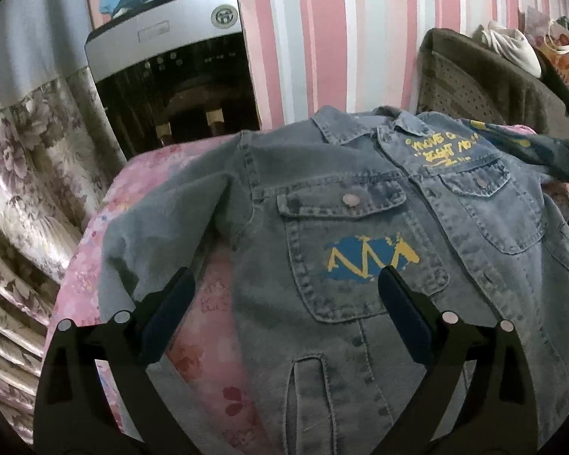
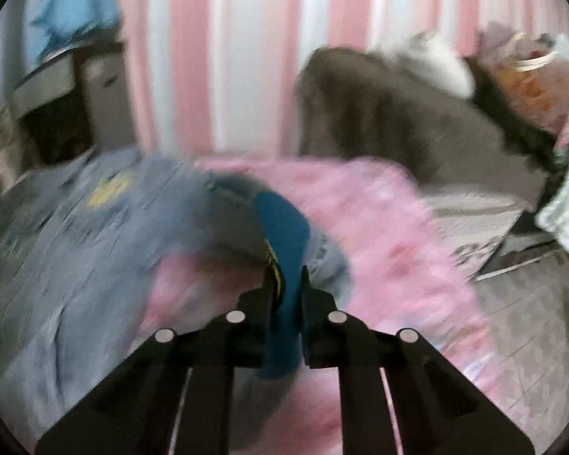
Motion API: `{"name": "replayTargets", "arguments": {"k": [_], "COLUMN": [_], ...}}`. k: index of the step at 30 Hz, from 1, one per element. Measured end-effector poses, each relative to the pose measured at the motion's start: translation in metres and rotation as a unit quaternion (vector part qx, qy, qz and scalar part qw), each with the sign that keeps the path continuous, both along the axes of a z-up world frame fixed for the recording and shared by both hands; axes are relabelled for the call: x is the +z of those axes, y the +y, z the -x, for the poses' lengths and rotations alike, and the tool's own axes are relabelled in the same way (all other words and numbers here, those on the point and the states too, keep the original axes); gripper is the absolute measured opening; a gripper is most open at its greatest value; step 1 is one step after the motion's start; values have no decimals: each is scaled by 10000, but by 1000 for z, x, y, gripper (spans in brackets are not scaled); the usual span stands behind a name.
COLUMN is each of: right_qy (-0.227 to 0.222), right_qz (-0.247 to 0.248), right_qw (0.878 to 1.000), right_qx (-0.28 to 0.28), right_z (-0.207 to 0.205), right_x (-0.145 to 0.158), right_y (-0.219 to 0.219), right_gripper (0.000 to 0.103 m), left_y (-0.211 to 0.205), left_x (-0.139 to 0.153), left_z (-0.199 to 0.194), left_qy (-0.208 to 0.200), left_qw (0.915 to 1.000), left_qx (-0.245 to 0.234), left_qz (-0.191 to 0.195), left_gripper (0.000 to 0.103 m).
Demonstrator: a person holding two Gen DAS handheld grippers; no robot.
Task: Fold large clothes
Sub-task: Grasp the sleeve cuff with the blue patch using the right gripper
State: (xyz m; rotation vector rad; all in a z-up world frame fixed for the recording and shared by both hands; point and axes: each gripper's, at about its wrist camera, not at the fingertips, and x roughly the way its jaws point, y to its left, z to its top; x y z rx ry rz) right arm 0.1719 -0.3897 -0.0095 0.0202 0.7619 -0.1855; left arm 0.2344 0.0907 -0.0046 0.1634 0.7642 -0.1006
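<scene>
Left wrist view gives me the denim jacket (image 1: pixel 360 250) spread front-up on the pink floral cover (image 1: pixel 205 345), collar toward the striped wall (image 1: pixel 322 38), hem toward me, so its long axis runs straight away from the camera. My left gripper (image 1: pixel 286 278) hangs above the chest pocket with its jaws spread wide, holding nothing. One sleeve lies out to the left of the body. A silver and black appliance (image 1: pixel 170 76) stands past the far left corner. Over on the right wrist view everything is smeared, but my right gripper (image 2: pixel 286 276) is clenched on the jacket sleeve (image 2: pixel 284 235), a blue and yellow patch showing between its fingers, the sleeve arching up off the cover toward the jacket body at left.
</scene>
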Motion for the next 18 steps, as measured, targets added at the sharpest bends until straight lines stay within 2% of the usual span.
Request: {"name": "replayTargets", "arguments": {"k": [1, 4, 5, 7, 9, 11, 18], "right_qy": [20, 331, 409, 372, 178, 98, 357], "right_qz": [70, 108, -14, -482, -844, -968, -1530], "right_qw": [9999, 9984, 9978, 9958, 9934, 9924, 9829], "right_qx": [-141, -453, -530, -684, -757, -757, -960], "right_z": [-8, -33, -35, -28, -6, 11, 57], "right_x": [2, -9, -14, -16, -12, -12, -46], "right_y": [-13, -51, -61, -79, -84, -83, -74], "right_gripper": [13, 35, 48, 50, 62, 67, 68], "left_y": [0, 0, 0, 1, 0, 0, -7], "left_x": [1, 3, 3, 3, 3, 2, 4], "left_z": [0, -3, -3, -4, -4, -4, -6], "left_qy": [-8, -4, 3, 0, -6, -1, -29], "left_qw": [10000, 10000, 10000, 10000, 10000, 10000, 9998], "left_qx": [-3, 5, 4, 14, 6, -4, -181], "left_qz": [0, 11, 5, -6, -9, -8, -52], "left_gripper": [97, 97, 97, 97, 97, 97, 97]}}
